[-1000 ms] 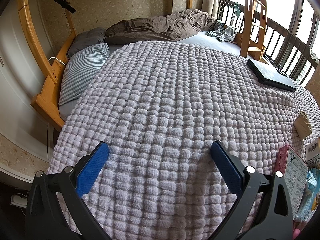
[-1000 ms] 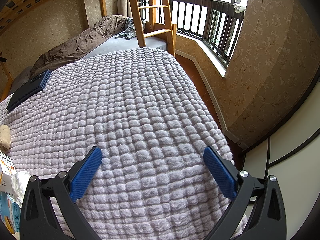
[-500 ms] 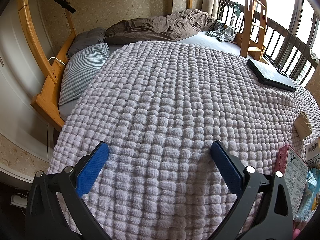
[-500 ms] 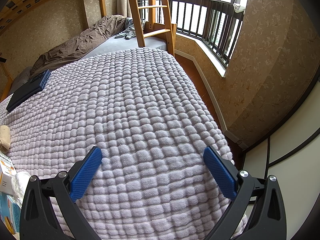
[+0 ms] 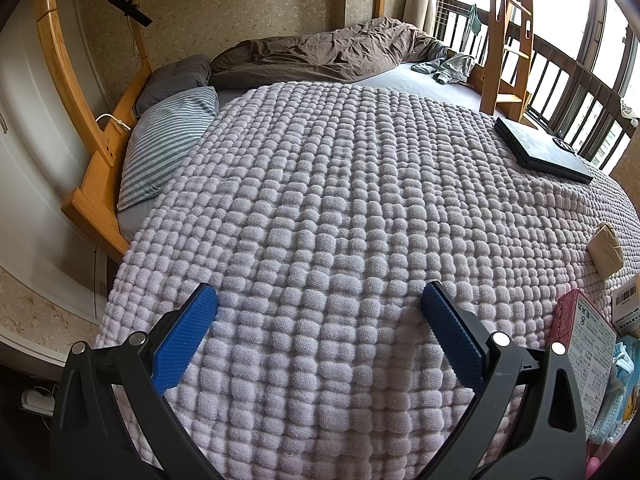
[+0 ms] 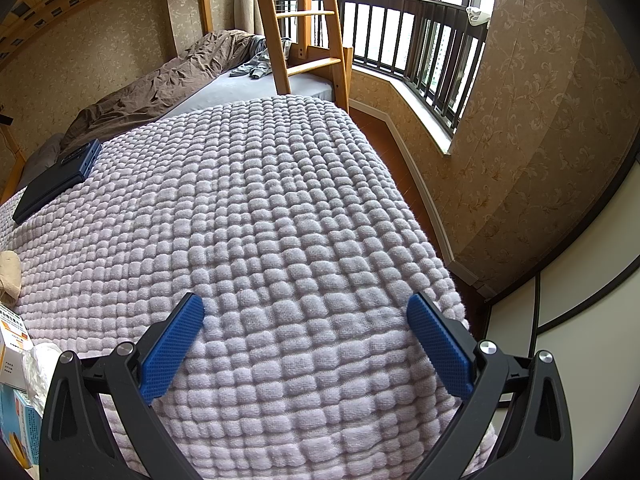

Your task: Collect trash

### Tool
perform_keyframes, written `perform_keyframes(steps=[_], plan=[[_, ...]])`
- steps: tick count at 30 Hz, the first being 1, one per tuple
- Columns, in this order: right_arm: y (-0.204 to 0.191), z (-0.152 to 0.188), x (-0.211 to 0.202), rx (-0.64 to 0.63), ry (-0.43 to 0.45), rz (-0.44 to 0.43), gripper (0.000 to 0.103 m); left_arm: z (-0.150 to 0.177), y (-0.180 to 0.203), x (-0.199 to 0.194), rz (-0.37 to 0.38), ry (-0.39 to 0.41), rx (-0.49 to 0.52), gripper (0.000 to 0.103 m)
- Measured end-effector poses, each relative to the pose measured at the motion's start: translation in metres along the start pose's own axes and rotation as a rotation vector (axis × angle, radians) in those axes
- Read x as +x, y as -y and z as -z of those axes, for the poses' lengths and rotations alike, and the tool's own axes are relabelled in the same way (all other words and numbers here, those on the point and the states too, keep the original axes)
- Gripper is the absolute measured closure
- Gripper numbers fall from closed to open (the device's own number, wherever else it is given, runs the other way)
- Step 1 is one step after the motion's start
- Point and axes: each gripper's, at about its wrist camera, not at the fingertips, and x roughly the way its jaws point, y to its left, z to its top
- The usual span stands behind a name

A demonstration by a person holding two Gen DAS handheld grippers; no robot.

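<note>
Trash lies on a lilac bubble-knit blanket (image 5: 340, 208) on the bed. In the left wrist view a tan crumpled wrapper (image 5: 606, 245), a pink and white printed box (image 5: 586, 344), a barcoded white box (image 5: 626, 300) and a light blue packet (image 5: 618, 392) sit at the far right. In the right wrist view the tan wrapper (image 6: 10, 272), a white box (image 6: 12, 344), crumpled white plastic (image 6: 38, 364) and a blue box (image 6: 20, 428) sit at the far left. My left gripper (image 5: 320, 308) and my right gripper (image 6: 306, 316) are open and empty above the blanket.
A closed black laptop (image 5: 540, 150) lies on the blanket; it also shows in the right wrist view (image 6: 56, 180). A striped pillow (image 5: 164, 144), a brown duvet (image 5: 320, 54), the wooden bed frame (image 5: 92, 184) and ladder (image 6: 304, 28) surround it. A window railing (image 6: 420, 36) and wood floor (image 6: 400, 160) lie right.
</note>
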Motion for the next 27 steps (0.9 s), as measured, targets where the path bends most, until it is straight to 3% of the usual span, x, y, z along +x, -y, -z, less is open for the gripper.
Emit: perform_keyframes(steps=[27], plan=[[0.0006,-0.0006,0.0009,0.006,0.0,-0.004,0.004,0.0,-0.0001,0.0001,0.0,0.0,0.0,0.001]])
